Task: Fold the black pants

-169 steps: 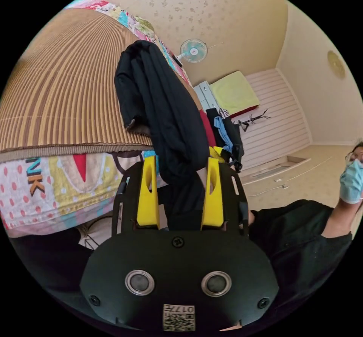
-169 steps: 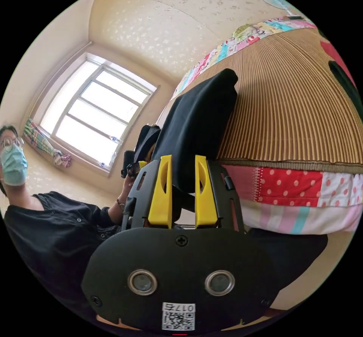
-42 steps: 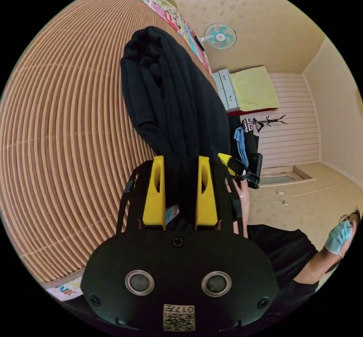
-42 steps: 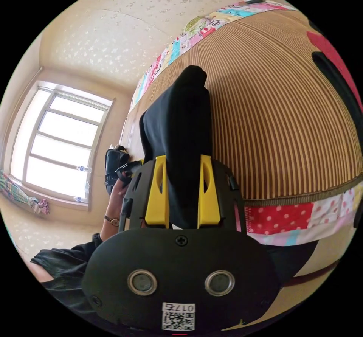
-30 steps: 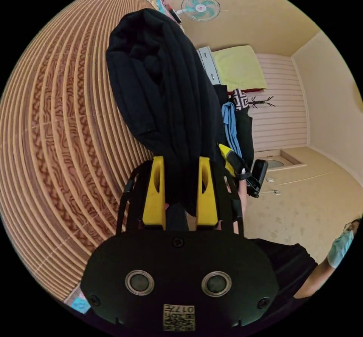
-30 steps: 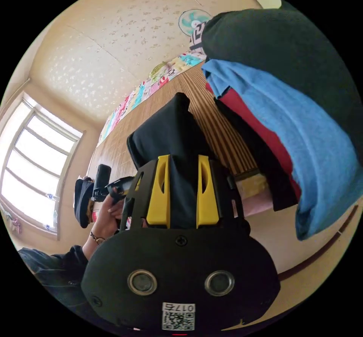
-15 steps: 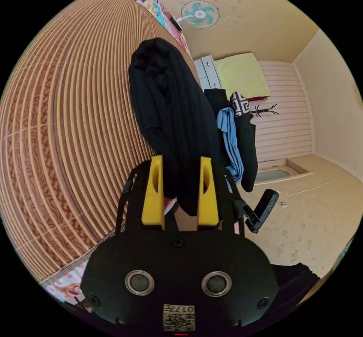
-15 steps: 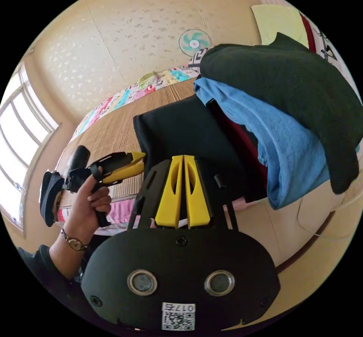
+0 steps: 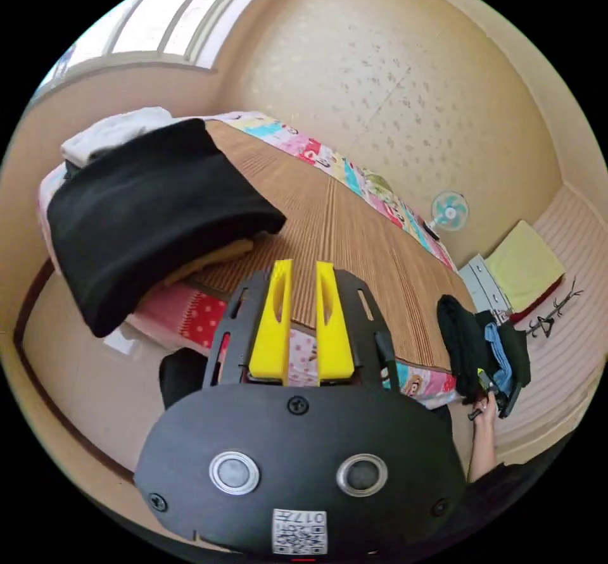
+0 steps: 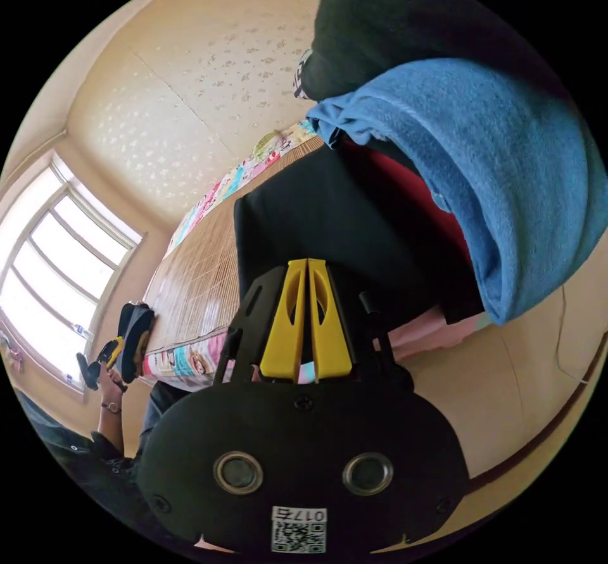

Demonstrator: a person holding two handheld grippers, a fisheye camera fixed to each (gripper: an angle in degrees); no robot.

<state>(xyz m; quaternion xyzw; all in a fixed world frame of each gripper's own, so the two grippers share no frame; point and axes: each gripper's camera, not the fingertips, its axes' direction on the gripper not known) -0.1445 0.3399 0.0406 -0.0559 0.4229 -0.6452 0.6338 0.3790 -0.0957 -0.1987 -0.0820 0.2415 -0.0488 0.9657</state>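
In the left gripper view, the left gripper (image 9: 299, 298) has its yellow jaws a little apart with nothing between them, over the striped bamboo mat (image 9: 354, 241) that covers the bed. A folded black garment (image 9: 152, 209) lies across a stack at the mat's near corner, draped over the edge; beneath it a strip of yellowish cloth and some white fabric (image 9: 114, 130) peek out, mostly covered. Far off at the other corner of the bed, the folded black pants (image 9: 461, 342) sit beside a small pile of clothes (image 9: 506, 349), too small to sort apart clearly. Just below them a hand (image 9: 486, 407) holds the right gripper (image 9: 491, 393), tiny and partly cut by the pile, so its jaws cannot be read here. A fan (image 9: 448, 211) stands against the wall beyond the bed.

In the right gripper view, the right gripper's jaws are pressed together with nothing caught between them, and their tips lie against the black pants (image 10: 329, 222), which rest on the mat's edge. The pants' far side is covered by a red layer (image 10: 437, 209), a blue towel-like cloth (image 10: 494, 165) and a dark garment (image 10: 411, 26) on top, whose upper part runs out of the picture. At the lower left the left gripper (image 10: 107, 354) shows, small against the window (image 10: 57, 273).
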